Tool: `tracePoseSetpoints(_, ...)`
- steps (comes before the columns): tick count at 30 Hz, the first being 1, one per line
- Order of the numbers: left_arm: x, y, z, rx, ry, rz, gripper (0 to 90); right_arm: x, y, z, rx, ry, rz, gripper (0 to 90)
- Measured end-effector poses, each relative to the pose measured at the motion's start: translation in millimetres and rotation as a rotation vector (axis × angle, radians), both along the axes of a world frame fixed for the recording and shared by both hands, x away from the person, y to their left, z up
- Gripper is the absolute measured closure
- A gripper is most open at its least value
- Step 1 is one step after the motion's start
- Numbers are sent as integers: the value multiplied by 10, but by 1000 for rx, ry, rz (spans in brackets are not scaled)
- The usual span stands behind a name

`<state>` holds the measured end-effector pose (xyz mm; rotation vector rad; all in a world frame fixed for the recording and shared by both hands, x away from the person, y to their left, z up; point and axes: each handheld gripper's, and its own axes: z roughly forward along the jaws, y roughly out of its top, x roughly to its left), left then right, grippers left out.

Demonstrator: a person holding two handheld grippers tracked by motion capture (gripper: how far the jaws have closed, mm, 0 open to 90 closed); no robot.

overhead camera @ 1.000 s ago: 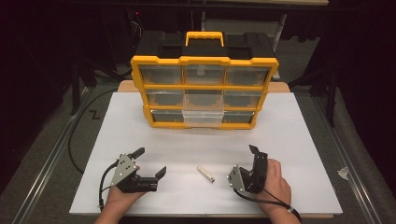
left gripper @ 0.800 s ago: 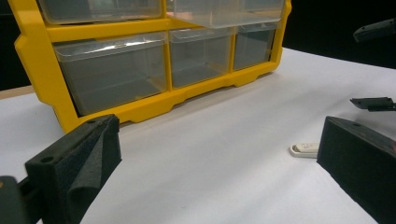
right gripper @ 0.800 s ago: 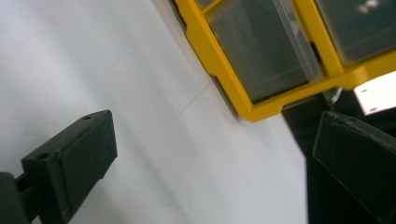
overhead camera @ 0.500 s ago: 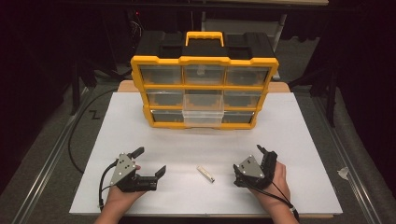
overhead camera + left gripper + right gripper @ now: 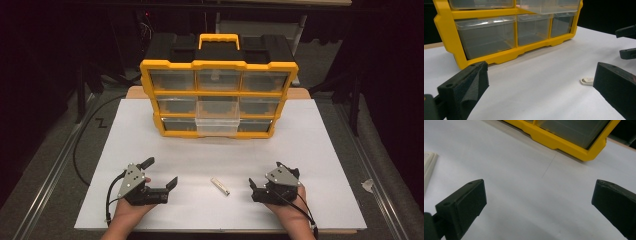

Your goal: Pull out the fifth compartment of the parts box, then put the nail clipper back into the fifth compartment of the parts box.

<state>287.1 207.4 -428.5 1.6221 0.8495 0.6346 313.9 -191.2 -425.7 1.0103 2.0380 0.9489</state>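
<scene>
A small cream-white stick (image 5: 220,186) lies on the white board (image 5: 325,160) near its front edge, between my two grippers. My left gripper (image 5: 160,172) rests to its left, open and holding nothing; its own view has the stick (image 5: 587,80) just beside the right jaw. To the right of the stick sits my right gripper (image 5: 265,174), open with nothing in it, and the stick (image 5: 429,167) lies at the left edge of its view. A yellow drawer organizer (image 5: 218,97) stands at the back, and its clear lower middle drawer (image 5: 218,122) is pulled out a little.
The organizer's clear lower drawers (image 5: 486,40) look empty from the left gripper view, where the right gripper's jaws (image 5: 627,42) show at the far right. Its yellow corner (image 5: 574,147) lies ahead of the right gripper. Dark floor and cables surround the board.
My right gripper has tipped down and turned so its jaws point left toward the stick. The left gripper and the stick have stayed where they were.
</scene>
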Motion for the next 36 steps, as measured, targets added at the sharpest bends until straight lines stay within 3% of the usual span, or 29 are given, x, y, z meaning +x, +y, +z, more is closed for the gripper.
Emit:
tracePoseSetpoints(8,1,-5,-12,8,5,2,6,52,-79,-40,187,81,-17,11)
tracePoseSetpoints(13,3,-15,-14,10,7,1,6,54,-88,-38,247,93,7,11)
tracePoseSetpoints(23,11,-41,-21,26,4,-9,6,73,-71,-55,214,110,34,20)
tracePoseSetpoints(28,8,-44,-20,21,2,-14,6,49,-63,-50,198,103,41,183)
tracePoseSetpoints(36,-3,-44,-12,16,-4,-17,6,13,-35,-36,177,99,55,352)
